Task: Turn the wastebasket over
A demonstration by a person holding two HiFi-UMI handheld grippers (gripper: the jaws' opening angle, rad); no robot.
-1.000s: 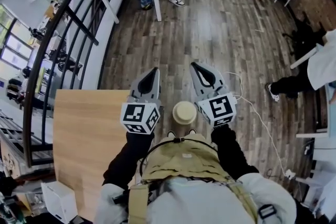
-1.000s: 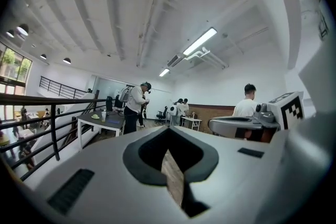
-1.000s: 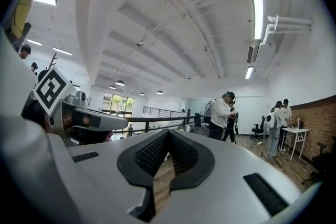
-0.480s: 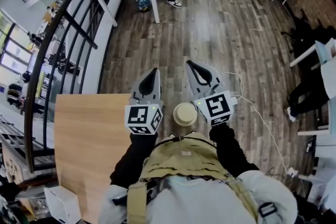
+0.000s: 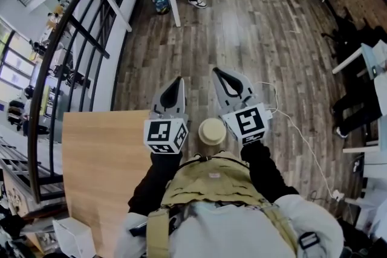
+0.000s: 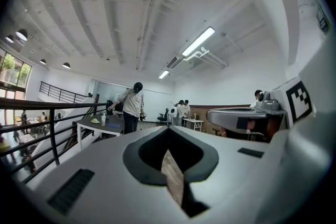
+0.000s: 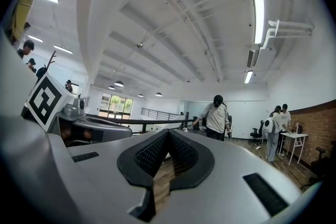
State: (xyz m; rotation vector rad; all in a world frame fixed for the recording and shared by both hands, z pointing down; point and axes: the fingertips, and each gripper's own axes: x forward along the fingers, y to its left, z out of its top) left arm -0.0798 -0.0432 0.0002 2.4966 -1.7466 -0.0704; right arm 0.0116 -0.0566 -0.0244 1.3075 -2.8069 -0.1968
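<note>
Left gripper and right gripper hover level near the wooden worktop's far corner, both fingers pressed together, empty.

My left gripper points level across the room. Its jaws are closed tip to tip with nothing between them, and wooden floor shows through the gap behind the tips. My right gripper sits just beside it on the right. Farther off, a person leans over a grey table beside a black railing, under a long ceiling light.
</note>
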